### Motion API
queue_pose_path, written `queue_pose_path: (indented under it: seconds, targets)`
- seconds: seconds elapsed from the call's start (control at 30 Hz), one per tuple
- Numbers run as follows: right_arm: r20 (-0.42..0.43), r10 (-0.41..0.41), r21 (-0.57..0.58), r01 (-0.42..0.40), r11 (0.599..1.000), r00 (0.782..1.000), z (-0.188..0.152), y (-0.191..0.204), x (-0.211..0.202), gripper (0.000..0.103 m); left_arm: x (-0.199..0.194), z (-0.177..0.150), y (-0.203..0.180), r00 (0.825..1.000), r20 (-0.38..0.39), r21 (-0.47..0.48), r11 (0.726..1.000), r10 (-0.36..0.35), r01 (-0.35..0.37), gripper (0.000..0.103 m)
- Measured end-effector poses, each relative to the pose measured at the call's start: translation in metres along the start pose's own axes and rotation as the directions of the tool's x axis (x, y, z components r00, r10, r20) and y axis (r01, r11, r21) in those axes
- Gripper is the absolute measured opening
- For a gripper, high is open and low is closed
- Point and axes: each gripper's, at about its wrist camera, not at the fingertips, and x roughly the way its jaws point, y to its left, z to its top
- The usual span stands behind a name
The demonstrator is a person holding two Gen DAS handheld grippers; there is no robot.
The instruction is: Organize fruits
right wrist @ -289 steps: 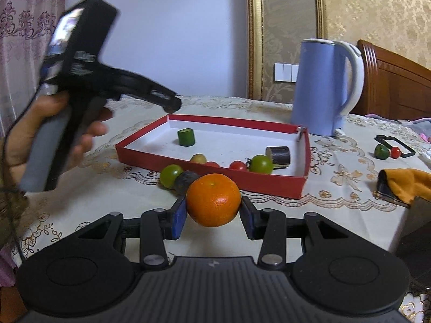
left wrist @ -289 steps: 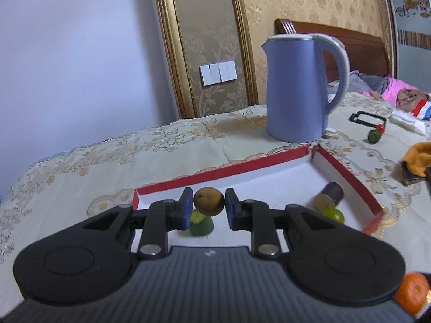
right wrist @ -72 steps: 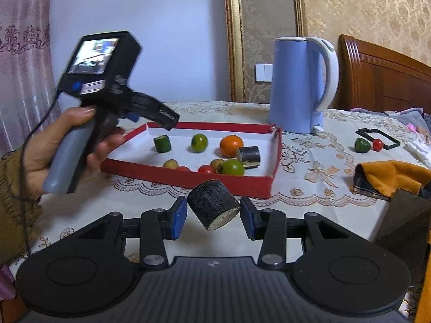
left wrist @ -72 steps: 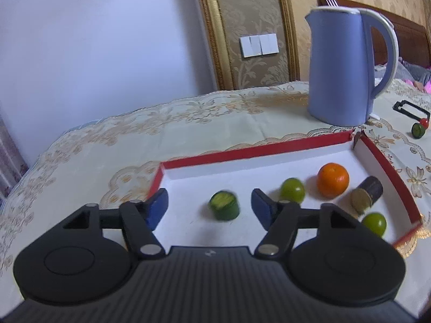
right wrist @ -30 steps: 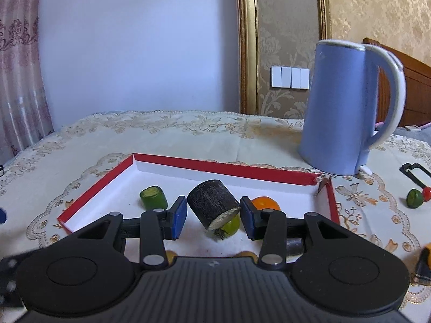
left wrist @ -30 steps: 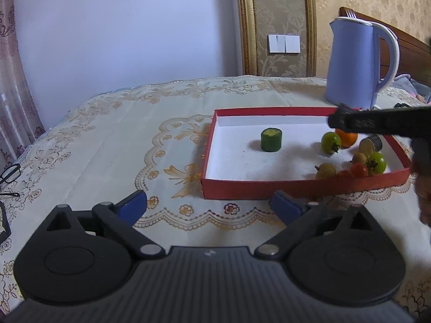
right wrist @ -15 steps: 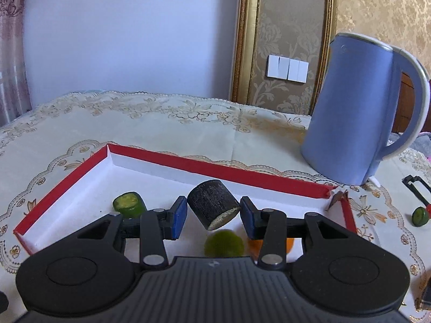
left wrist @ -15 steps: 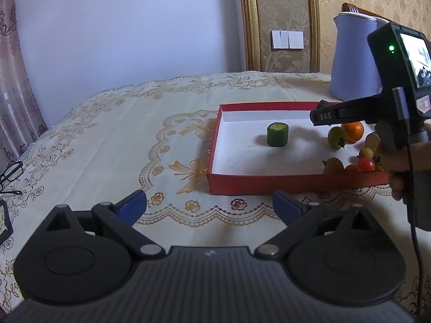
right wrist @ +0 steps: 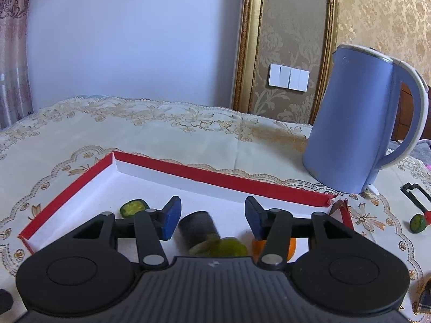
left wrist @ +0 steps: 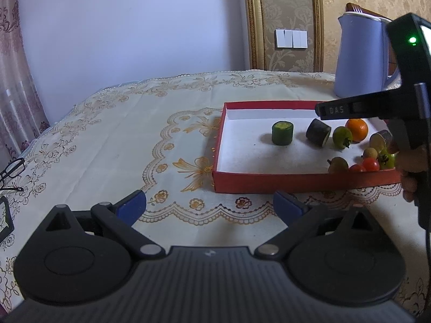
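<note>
Lying tilted on the white floor of the red tray [left wrist: 296,181], the dark cylinder [left wrist: 318,136] shows its pale cut face toward the near right. We note it between the green cucumber piece [left wrist: 282,132], upright to its left, and a green round fruit [left wrist: 341,137] to its right, with the orange [left wrist: 357,129] just beyond that. Near the tray's right near corner sit small fruits: a brownish one [left wrist: 337,164], two red tomatoes [left wrist: 365,165] and another green one [left wrist: 386,158].

From the right wrist view, the right gripper [right wrist: 212,219] hangs over the tray [right wrist: 64,191] with its blue-padded jaws apart; the dark cylinder [right wrist: 198,228] lies below and between them, touched by neither. The cucumber piece [right wrist: 132,206] shows left of the jaws, the orange [right wrist: 291,245] partly hidden behind the right finger.

We see the left gripper [left wrist: 210,206] well back from the tray over the lace-covered counter [left wrist: 121,140], jaws wide apart and holding nothing.

A blue kettle [right wrist: 358,123] stands on the counter beyond the tray's far right corner. Glasses [left wrist: 10,172] lie at the counter's far left edge.
</note>
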Motion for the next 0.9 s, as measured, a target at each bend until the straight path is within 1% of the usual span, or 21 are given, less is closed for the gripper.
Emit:
queue_pose_path:
  seconds: [0.13, 0.2, 0.23, 0.4, 0.5, 0.57, 0.63, 0.8, 0.9]
  targets:
    - [0.017, 0.006, -0.006, -0.006, 1.0, 1.0, 0.0, -0.001, -0.013, 0.052, 0.0, 0.0, -0.002, 1.0, 0.001, 0.003, 1.0, -0.007, 0.007, 0.102]
    - [0.028, 0.01, -0.006, -0.009, 1.0, 1.0, 0.0, -0.003, -0.022, 0.055, 0.0, 0.0, -0.004, 1.0, 0.002, 0.007, 1.0, -0.009, 0.009, 0.103]
    - [0.036, 0.011, -0.003, -0.011, 1.0, 0.999, -0.001, -0.004, -0.027, 0.058, -0.001, 0.0, -0.005, 1.0, 0.004, 0.009, 1.0, -0.01, 0.01, 0.103]
    - [0.073, 0.021, 0.014, -0.023, 1.0, 0.997, -0.007, -0.011, -0.055, 0.061, -0.002, 0.0, -0.008, 1.0, 0.009, 0.011, 1.0, -0.014, 0.014, 0.103]
    - [0.084, 0.02, 0.023, -0.022, 0.999, 0.996, -0.015, -0.015, -0.069, 0.066, -0.001, 0.0, -0.009, 1.0, 0.008, 0.009, 1.0, -0.014, 0.014, 0.103]
    - [0.085, 0.018, 0.022, -0.02, 1.0, 0.996, -0.021, -0.017, -0.078, 0.075, -0.001, 0.0, -0.01, 1.0, 0.008, 0.009, 1.0, -0.014, 0.014, 0.103]
    - [0.09, 0.012, 0.025, -0.015, 1.0, 0.996, -0.028, -0.018, -0.087, 0.081, 0.0, 0.0, -0.01, 1.0, 0.009, 0.012, 1.0, -0.014, 0.014, 0.103]
    - [0.089, 0.005, 0.047, -0.009, 0.999, 0.996, -0.048, -0.023, -0.107, 0.088, 0.001, -0.002, -0.013, 1.0, 0.007, 0.01, 1.0, -0.023, 0.023, 0.103]
    - [0.072, -0.014, 0.062, 0.01, 0.998, 0.997, -0.061, -0.025, -0.114, 0.089, 0.002, -0.002, -0.015, 1.0, 0.008, 0.012, 1.0, -0.028, 0.028, 0.103]
